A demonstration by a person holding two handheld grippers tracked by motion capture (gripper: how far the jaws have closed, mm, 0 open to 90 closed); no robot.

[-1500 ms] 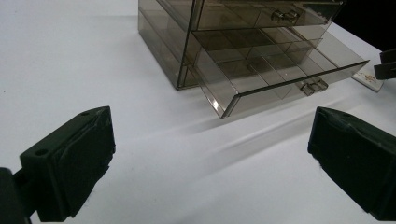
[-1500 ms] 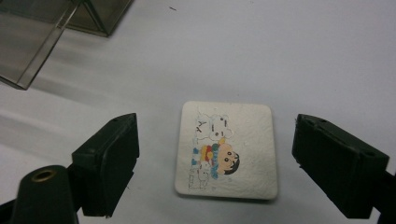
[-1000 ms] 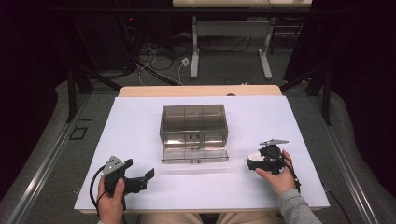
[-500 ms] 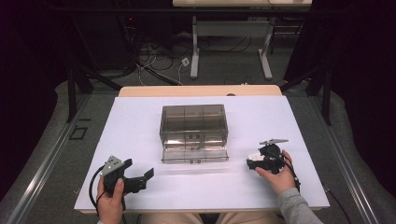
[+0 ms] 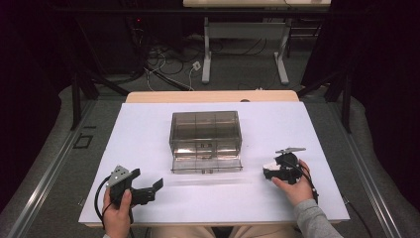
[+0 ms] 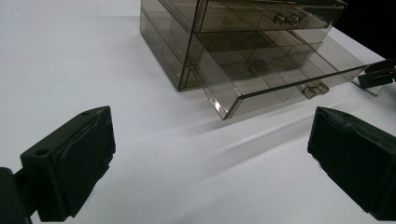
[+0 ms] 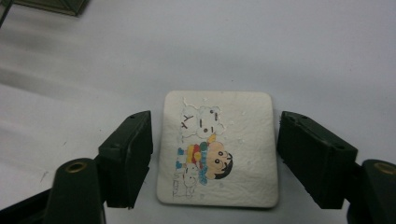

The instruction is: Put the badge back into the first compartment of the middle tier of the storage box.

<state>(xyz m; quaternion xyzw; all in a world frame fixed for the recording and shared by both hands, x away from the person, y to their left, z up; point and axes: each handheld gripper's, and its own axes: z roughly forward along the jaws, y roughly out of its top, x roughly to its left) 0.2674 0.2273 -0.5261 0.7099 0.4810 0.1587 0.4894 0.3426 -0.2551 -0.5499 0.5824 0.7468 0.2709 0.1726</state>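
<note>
- While the right gripper (image 7: 215,154) points down at the white table (image 5: 148,129), its two black jaws stand on either side of a small square white card (image 7: 219,144) with rounded corners and a cartoon child and dog printed on it.
- The jaws have just been closing in on the card, which lies between them. A narrow gap shows between each pad and the card's edge, so the pads flank the card and do not press on it.
- The card lies flat on the table, near the right front of a smoky clear plastic drawer box (image 5: 205,131).
- In the high view the right gripper (image 5: 271,170) sits to the right of the box, held by the person's right hand (image 5: 292,186), with the white card (image 5: 270,165) just visible at its tip.
- The left gripper (image 6: 210,154) has its jaws wide apart with nothing between them, only bare table; it touches no object.
- Beyond its jaws in the left gripper view stands the drawer box (image 6: 243,42), with its lower drawer (image 6: 280,70) pulled out and resting tilted toward the table, while the upper drawer is pushed in.
- In the high view the left gripper (image 5: 151,191) is held low at the table's front left, well apart from the box, by the left hand (image 5: 118,215).
</note>
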